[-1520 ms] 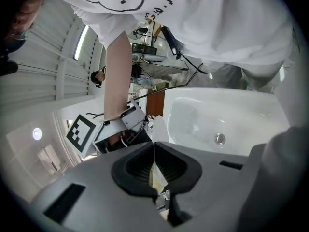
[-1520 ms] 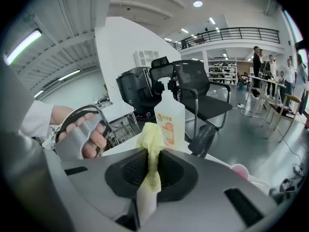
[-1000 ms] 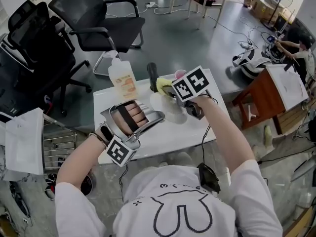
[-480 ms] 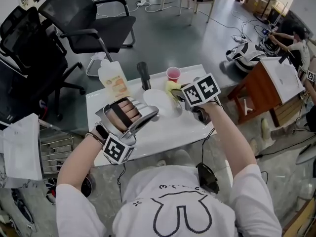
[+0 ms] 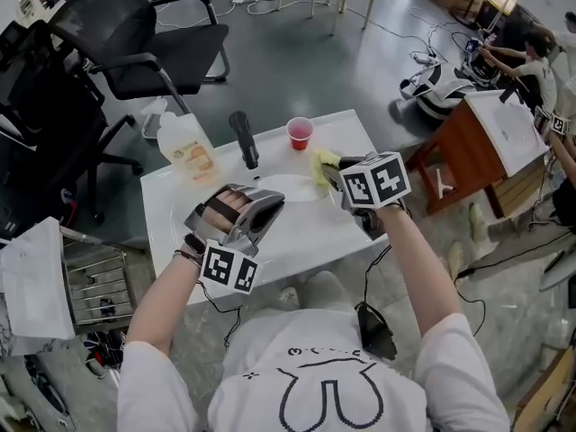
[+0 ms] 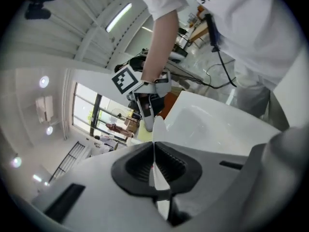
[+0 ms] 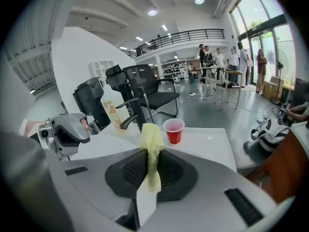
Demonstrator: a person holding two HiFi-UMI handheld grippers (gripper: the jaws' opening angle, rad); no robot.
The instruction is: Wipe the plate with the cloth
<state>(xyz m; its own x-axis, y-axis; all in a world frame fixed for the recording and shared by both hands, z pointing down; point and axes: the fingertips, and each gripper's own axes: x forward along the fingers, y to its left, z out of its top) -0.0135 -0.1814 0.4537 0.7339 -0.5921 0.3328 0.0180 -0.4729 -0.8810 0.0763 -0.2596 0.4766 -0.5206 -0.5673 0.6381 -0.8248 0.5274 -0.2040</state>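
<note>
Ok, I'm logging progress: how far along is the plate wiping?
Done: the right gripper is shut on the yellow cloth, and the left gripper is shut on the white plate at its rim. In hand: the cloth is at the plate's edge, contact unclear. Left: the wiping itself; no wiped patch shows.

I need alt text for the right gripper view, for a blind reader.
The right gripper pinches a yellow cloth above a white table. Beyond it are a red cup and, at left, the left gripper holding a white plate.
</note>
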